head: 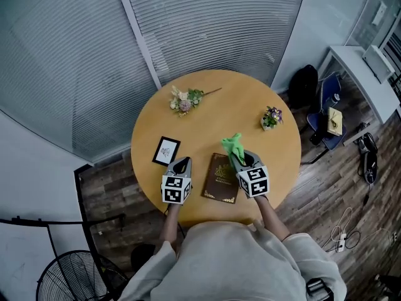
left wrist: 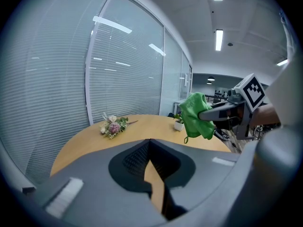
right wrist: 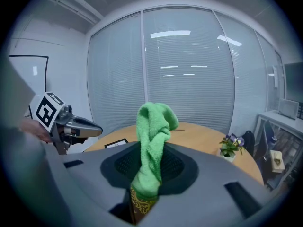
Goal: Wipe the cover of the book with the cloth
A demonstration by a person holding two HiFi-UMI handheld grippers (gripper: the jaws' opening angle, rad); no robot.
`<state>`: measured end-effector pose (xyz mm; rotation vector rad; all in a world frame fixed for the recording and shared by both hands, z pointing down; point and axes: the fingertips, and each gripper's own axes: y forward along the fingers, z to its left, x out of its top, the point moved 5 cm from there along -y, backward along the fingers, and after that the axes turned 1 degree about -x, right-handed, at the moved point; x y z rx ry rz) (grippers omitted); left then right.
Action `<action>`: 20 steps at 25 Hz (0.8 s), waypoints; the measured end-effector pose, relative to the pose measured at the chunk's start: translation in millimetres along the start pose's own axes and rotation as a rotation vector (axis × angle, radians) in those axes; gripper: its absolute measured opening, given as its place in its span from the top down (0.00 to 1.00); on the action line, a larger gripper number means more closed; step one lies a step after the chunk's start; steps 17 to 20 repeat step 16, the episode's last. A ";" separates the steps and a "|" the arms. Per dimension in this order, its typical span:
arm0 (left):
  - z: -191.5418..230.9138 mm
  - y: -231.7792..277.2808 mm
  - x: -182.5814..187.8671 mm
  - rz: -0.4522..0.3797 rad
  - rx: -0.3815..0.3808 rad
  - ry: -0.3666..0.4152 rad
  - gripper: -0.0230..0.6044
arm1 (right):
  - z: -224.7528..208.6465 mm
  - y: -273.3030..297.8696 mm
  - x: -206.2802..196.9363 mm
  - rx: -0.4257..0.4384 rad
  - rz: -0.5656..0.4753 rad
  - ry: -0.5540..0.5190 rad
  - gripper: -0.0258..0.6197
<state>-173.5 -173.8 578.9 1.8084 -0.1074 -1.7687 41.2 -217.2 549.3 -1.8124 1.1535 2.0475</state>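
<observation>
The right tongs are clamping shut on a green cloth, which is standing up in a twisted bunch above the jaws. Under them the brown book with gold ornament is lying flat near the lower edge of the round wooden tabletop, at the centre of the head view. The left tongs, tips pressed together and gripping nothing, are hovering just left of the book. Beyond, a black picture frame is lying at left, a flower sprig is resting higher up, and a small potted plant is sitting at right.
</observation>
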 end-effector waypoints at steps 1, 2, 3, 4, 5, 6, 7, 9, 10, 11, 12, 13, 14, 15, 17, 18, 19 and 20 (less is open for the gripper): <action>0.3 -0.1 -0.2 0.000 0.000 0.001 0.95 | 0.3 0.2 -0.2 0.000 0.002 -0.001 0.81; 0.6 0.1 -0.4 0.000 0.000 0.001 0.95 | 0.6 0.5 -0.3 0.000 0.003 -0.003 0.81; 1.0 0.2 -0.8 0.000 0.000 0.002 0.95 | 0.9 0.8 -0.3 0.000 0.004 -0.004 0.81; 1.2 0.1 -1.2 0.002 0.000 0.002 0.95 | 1.4 0.8 -0.5 0.000 0.006 -0.004 0.81; 1.1 -0.3 -1.4 0.003 0.000 0.001 0.95 | 1.8 0.5 -0.8 0.000 0.007 -0.004 0.81; 0.8 -0.6 -1.5 0.003 0.000 0.000 0.95 | 2.1 0.1 -1.2 -0.001 0.009 -0.004 0.81; 0.5 -0.8 -1.5 0.003 -0.001 0.000 0.95 | 2.3 -0.1 -1.7 -0.001 0.011 -0.004 0.81; 0.1 -0.3 -1.5 0.001 -0.002 0.002 0.95 | 2.5 -0.2 -2.5 0.000 0.012 -0.004 0.81; 0.1 0.0 -1.7 0.001 -0.002 0.003 0.95 | 2.7 -0.1 -2.9 0.000 0.013 -0.004 0.81; 0.2 0.0 -1.9 0.002 -0.002 0.003 0.95 | 3.1 0.1 -3.1 0.000 0.014 -0.005 0.81; 0.3 -0.3 -2.1 0.003 -0.003 0.003 0.95 | 3.7 0.2 -3.5 0.000 0.015 -0.005 0.81; 0.2 -0.7 -2.6 0.004 -0.003 0.003 0.95 | 4.4 0.1 -4.1 0.000 0.016 -0.005 0.81; 0.0 -1.2 -3.3 0.005 -0.004 0.003 0.95 | 5.1 -0.2 -5.0 0.000 0.018 -0.005 0.81; -0.3 -1.5 -4.1 0.006 -0.004 0.002 0.95 | 5.7 -0.6 -6.0 0.001 0.021 -0.005 0.81; -0.5 -1.9 -4.9 0.007 -0.005 0.002 0.95 | 6.3 -1.0 -7.1 0.001 0.023 -0.005 0.81; -0.5 -1.9 -4.9 0.007 -0.005 0.002 0.95 | 6.3 -1.0 -7.1 0.001 0.023 -0.005 0.81; -0.5 -1.9 -4.9 0.007 -0.005 0.002 0.95 | 6.3 -1.0 -7.1 0.001 0.023 -0.005 0.81; -0.5 -1.9 -4.9 0.007 -0.005 0.002 0.95 | 6.3 -1.0 -7.1 0.001 0.023 -0.005 0.81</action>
